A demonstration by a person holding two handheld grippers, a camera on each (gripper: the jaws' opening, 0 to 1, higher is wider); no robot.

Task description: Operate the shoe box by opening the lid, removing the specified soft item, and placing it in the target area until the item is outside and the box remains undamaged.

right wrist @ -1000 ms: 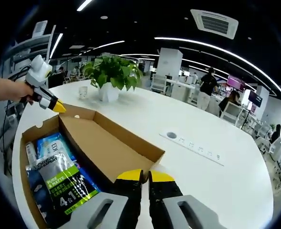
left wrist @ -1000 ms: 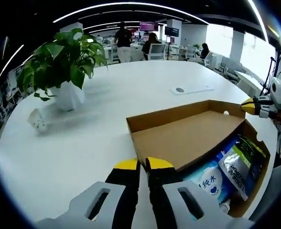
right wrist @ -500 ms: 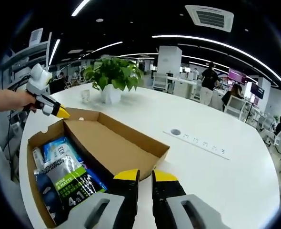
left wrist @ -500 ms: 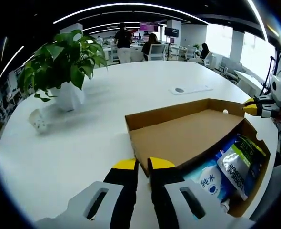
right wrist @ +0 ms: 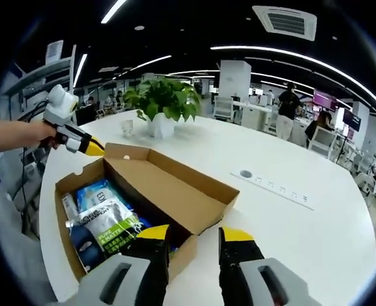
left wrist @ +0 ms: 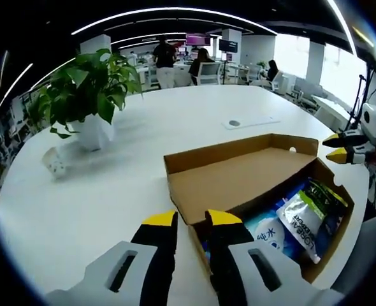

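Note:
A brown cardboard shoe box (left wrist: 239, 182) lies on the white table with its lid (right wrist: 169, 191) raised partway and tilted over one side. Inside lie a silver-and-green pouch (left wrist: 306, 220) (right wrist: 111, 223) and a blue-and-white soft packet (left wrist: 267, 229) (right wrist: 95, 194). My left gripper (left wrist: 191, 220) is open, its yellow tips either side of the lid's near corner. My right gripper (right wrist: 194, 234) is open too, at the opposite corner of the box. Each shows in the other's view beside the box: the right gripper (left wrist: 338, 146) and the left gripper (right wrist: 89, 148), which a hand holds.
A potted green plant (left wrist: 86, 95) (right wrist: 162, 105) and a small white cup (left wrist: 53, 164) (right wrist: 127, 127) stand beyond the box. A flat socket strip (left wrist: 248, 121) (right wrist: 274, 188) lies on the table. Desks and people are far behind.
Both grippers went from shut to open, their jaws spreading apart. Both cameras drew back a little, so more of the box's inside shows.

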